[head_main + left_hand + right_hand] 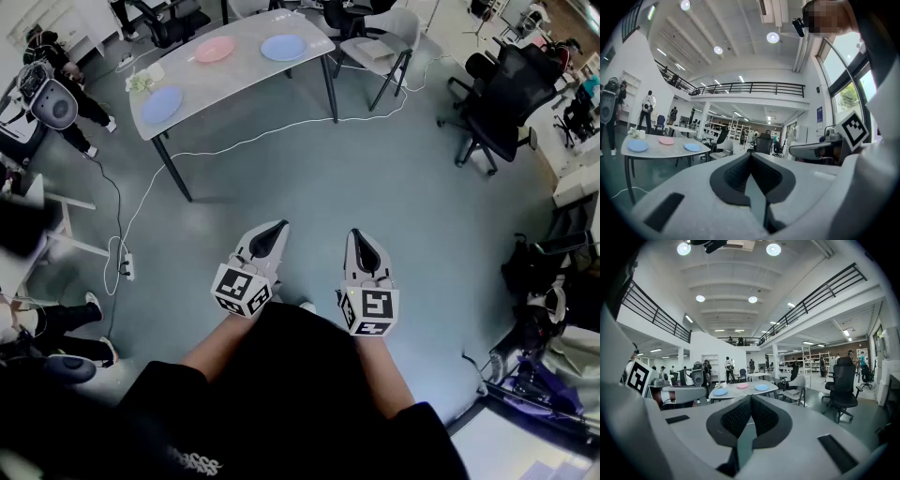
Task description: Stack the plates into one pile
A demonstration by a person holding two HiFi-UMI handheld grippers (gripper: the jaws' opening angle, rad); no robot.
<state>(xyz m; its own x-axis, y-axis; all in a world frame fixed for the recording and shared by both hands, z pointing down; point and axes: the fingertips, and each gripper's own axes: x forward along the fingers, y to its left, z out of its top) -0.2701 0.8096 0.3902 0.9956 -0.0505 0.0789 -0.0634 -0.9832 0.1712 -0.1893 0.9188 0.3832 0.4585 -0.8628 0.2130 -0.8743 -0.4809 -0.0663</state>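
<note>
Head view: a grey table (239,75) stands at 11 o'clock on a blue-grey floor (375,178), well apart from the person. On it lie a pink plate (215,49), a blue plate (283,47) near it and a second blue plate (161,104) towards the table's left end, none stacked. A black office chair (497,103) sits at 2 o'clock. The left gripper (277,227) and right gripper (359,236) point forward side by side. Left gripper view: the jaws are clenched on nothing, with the table at 9 o'clock in a tall white hall under a railed balcony (750,87). Right gripper view: the jaws are pressed together and empty, and the table with all three plates is at 12 o'clock beyond the tips.
</note>
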